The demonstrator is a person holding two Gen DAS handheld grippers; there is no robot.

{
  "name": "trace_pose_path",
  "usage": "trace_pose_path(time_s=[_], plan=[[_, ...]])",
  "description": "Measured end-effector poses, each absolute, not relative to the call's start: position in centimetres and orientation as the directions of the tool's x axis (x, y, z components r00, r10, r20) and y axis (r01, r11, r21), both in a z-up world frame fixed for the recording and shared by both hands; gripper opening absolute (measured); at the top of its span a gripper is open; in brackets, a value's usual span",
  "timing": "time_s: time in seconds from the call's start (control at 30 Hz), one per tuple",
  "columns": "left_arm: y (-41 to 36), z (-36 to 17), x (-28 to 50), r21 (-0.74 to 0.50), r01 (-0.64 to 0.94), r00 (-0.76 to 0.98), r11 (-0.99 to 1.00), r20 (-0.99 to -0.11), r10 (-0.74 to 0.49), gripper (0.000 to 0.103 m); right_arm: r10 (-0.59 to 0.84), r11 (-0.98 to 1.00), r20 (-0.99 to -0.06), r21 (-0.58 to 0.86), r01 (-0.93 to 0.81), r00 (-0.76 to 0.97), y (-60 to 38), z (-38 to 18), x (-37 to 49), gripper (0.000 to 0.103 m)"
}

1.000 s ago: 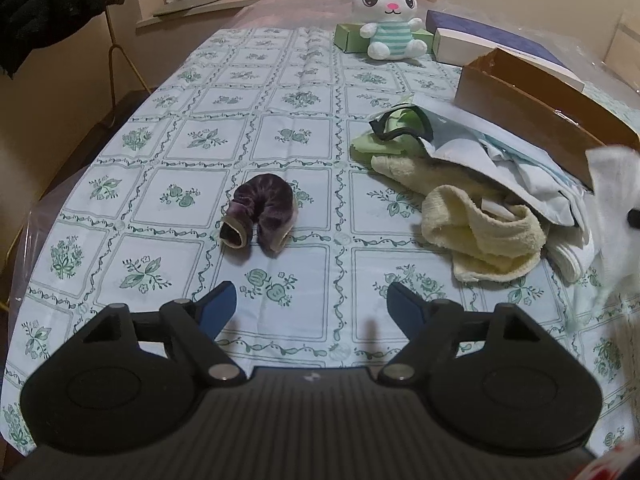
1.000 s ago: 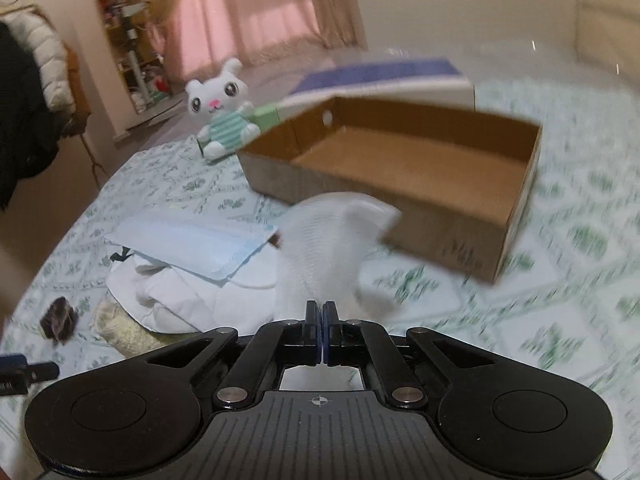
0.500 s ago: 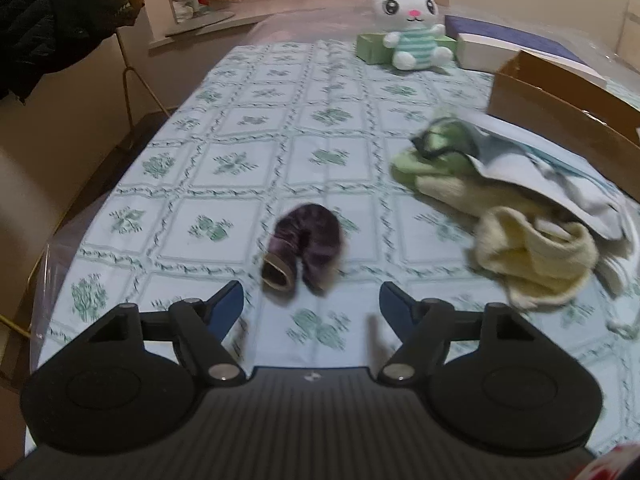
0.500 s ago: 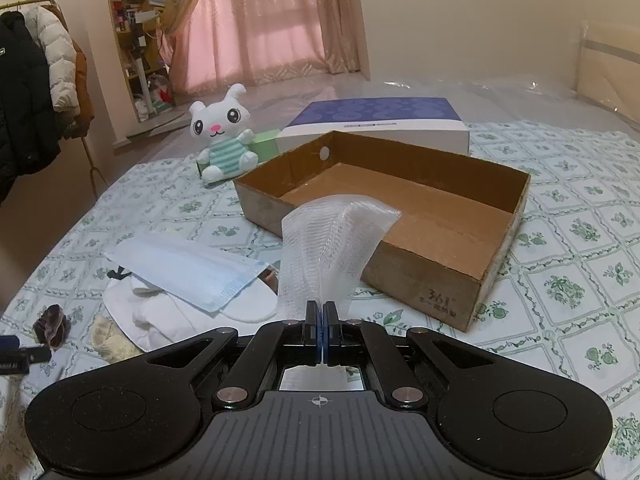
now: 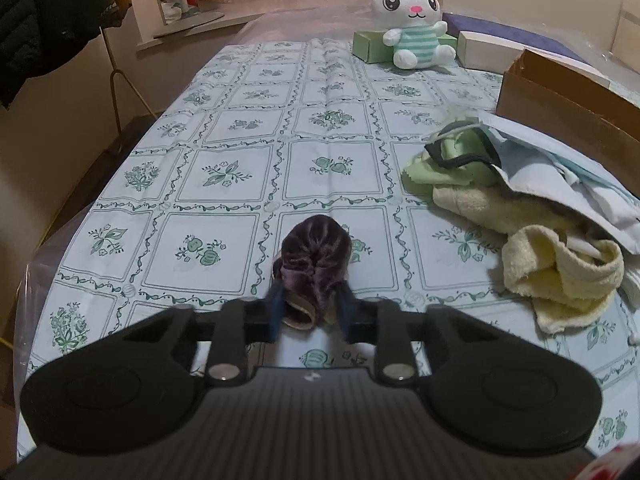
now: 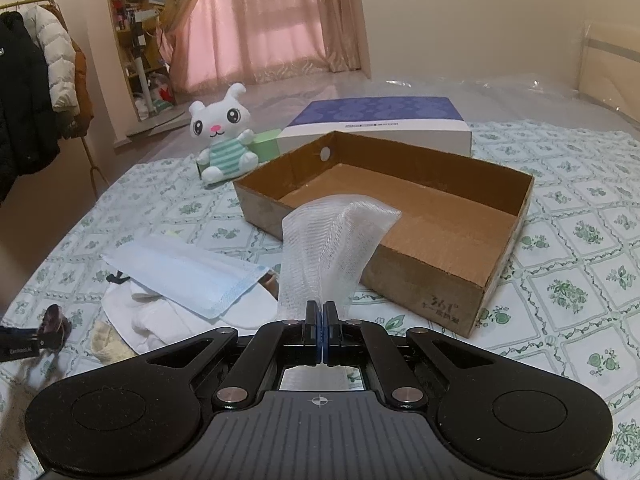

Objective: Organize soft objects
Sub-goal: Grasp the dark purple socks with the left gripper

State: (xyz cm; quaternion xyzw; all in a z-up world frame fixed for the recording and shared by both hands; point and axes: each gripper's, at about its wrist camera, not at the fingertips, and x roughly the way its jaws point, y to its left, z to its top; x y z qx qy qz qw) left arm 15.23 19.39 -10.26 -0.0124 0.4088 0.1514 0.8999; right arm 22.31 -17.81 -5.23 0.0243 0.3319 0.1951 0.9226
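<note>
Tongs on the left, the left gripper (image 5: pixel 310 312), are closing around the dark purple velvet scrunchie (image 5: pixel 314 266), which lies between the blurred blue pads on the floral tablecloth (image 5: pixel 224 176); whether the pads already press on the fabric cannot be told, since they are smeared by motion. Approaching low and steep makes sense for so small and squashy a thing: the fingers can straddle it and pinch it off the cloth. Further right on the table sits the heap of soft items yet to be sorted: a green cloth (image 5: pixel 436 170) with a dark strap, a cream towel (image 5: pixel 556 276), and a pale blue face mask (image 6: pixel 188 274) lying over white cloths. Beyond them the plush rabbit (image 6: pixel 224 138) sits against a small green box, likely not yet handled. On the right, the right gripper (image 6: pixel 322 334) is clenched tight on a piece of white mesh fabric (image 6: pixel 328 248), which stands up from the pads and droops toward the open cardboard box (image 6: pixel 472 292). Held just in front of the box's near wall, the mesh seems meant to go in there; the box is empty so far.
</note>
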Motion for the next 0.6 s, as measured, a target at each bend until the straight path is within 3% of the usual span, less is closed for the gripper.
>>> trace_pose_path(time_s=[0.37,0.6], plan=[[15.6,-3.9,14.0,0.075,-0.185,0.723,0.980,-0.665,0.188,0.017,0.418,0.906,-0.536,0.187,-0.379,0.734,-18.9,-2.1,21.8,0.001],[10.3,0.1,17.0,0.034,-0.041,0.785,0.999,-0.617,0.054,0.017,0.425,0.904,-0.473,0.180,-0.387,0.772,-20.6,0.6,22.1,0.001]])
